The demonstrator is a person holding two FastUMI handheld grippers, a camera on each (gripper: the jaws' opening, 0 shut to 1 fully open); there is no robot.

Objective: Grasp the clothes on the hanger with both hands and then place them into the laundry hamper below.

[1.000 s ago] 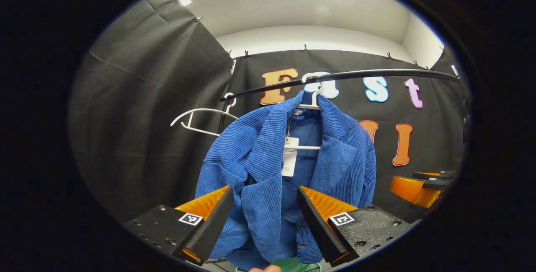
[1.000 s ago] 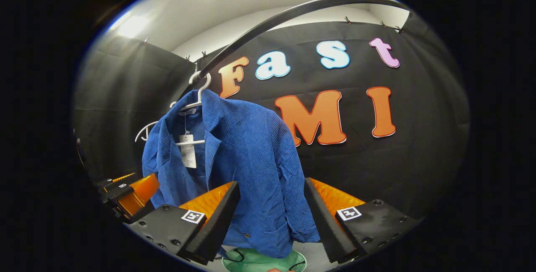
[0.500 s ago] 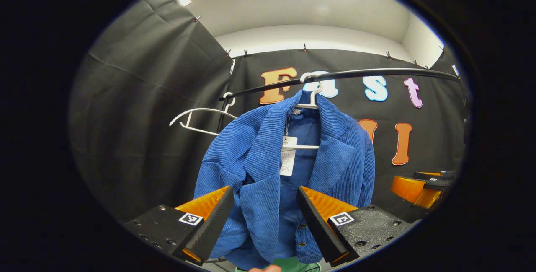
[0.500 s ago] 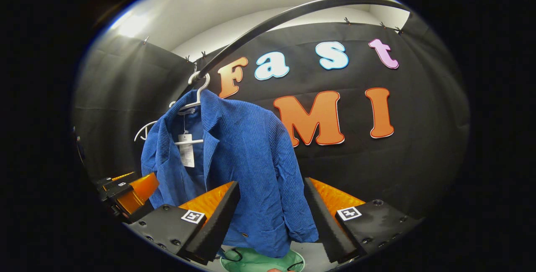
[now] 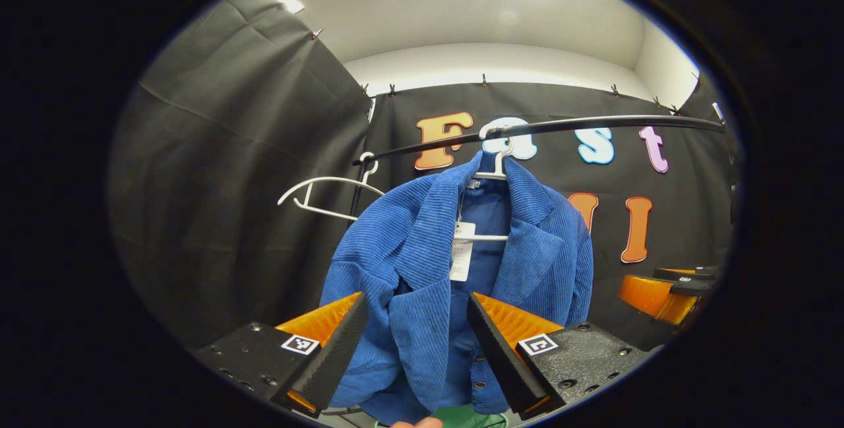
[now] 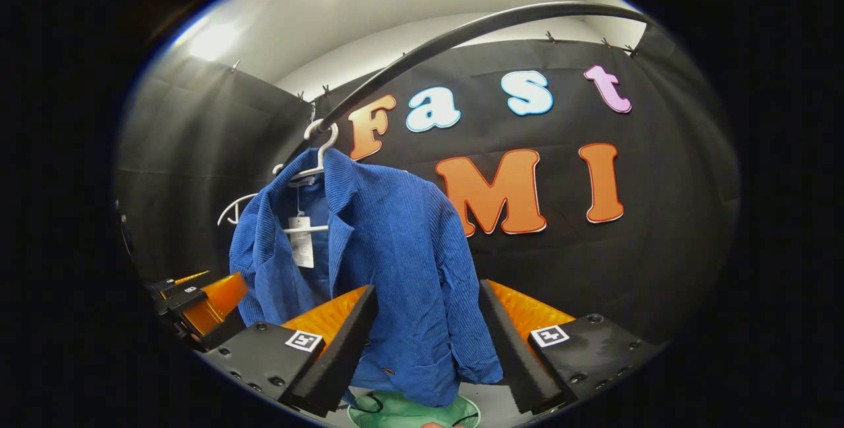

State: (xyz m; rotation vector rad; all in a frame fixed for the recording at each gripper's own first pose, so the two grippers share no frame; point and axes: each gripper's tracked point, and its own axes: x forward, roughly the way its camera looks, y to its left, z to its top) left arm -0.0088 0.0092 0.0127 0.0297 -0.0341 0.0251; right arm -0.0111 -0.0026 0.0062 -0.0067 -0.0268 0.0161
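A blue corduroy jacket (image 5: 428, 270) hangs on a white hanger (image 5: 496, 165) from a black rail (image 5: 593, 123), with a paper tag at its collar. My left gripper (image 5: 414, 349) is open in front of the jacket's lower left front panel, its fingers wide on either side without pressing. In the right gripper view the jacket (image 6: 395, 250) hangs from the rail (image 6: 461, 33), and my right gripper (image 6: 428, 349) is open before its lower right side. The green hamper (image 6: 415, 413) sits below the hem, also visible as the hamper (image 5: 478, 418).
An empty white hanger (image 5: 326, 190) hangs on the rail left of the jacket. The right gripper (image 5: 666, 289) shows at the right edge of the left gripper view, and the left gripper (image 6: 198, 299) at the left of the right gripper view. Black cloth walls enclose the booth.
The jacket and rail sit slightly lower in both views than a second ago, a small shift of both grippers. Both stay open and nothing has been taken hold of.
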